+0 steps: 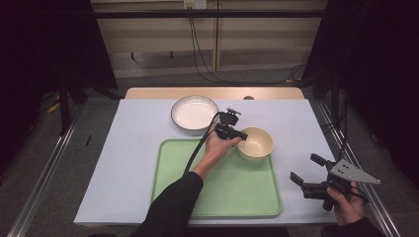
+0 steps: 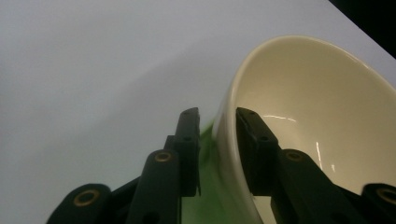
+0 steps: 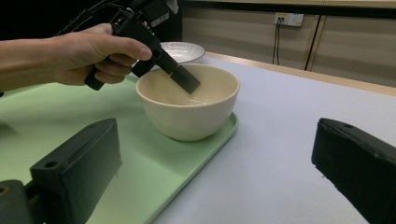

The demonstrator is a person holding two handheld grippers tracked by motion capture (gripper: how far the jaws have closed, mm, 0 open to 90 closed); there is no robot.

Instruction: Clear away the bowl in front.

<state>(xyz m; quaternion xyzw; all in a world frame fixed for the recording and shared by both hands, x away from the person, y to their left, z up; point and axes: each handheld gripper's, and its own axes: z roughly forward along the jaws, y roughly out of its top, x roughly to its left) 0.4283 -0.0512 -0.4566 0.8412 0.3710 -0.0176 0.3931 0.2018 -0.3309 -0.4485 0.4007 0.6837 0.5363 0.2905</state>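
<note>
The left gripper (image 1: 239, 134) clamps the rim of a cream bowl (image 1: 256, 143) sitting at the far right corner of a green tray (image 1: 217, 197). The right gripper (image 1: 309, 173) hovers wide open, well apart, over the white table (image 1: 138, 128).

Between the black left gripper's (image 1: 239, 134) jaws sits the rim of a plain cream glazed ceramic bowl (image 1: 255, 142); beneath it a pale green plastic tray (image 1: 217, 185) on a white table cover (image 1: 133, 143). Beyond the gripper, a white dark-rimmed round plate (image 1: 194, 113).
</note>
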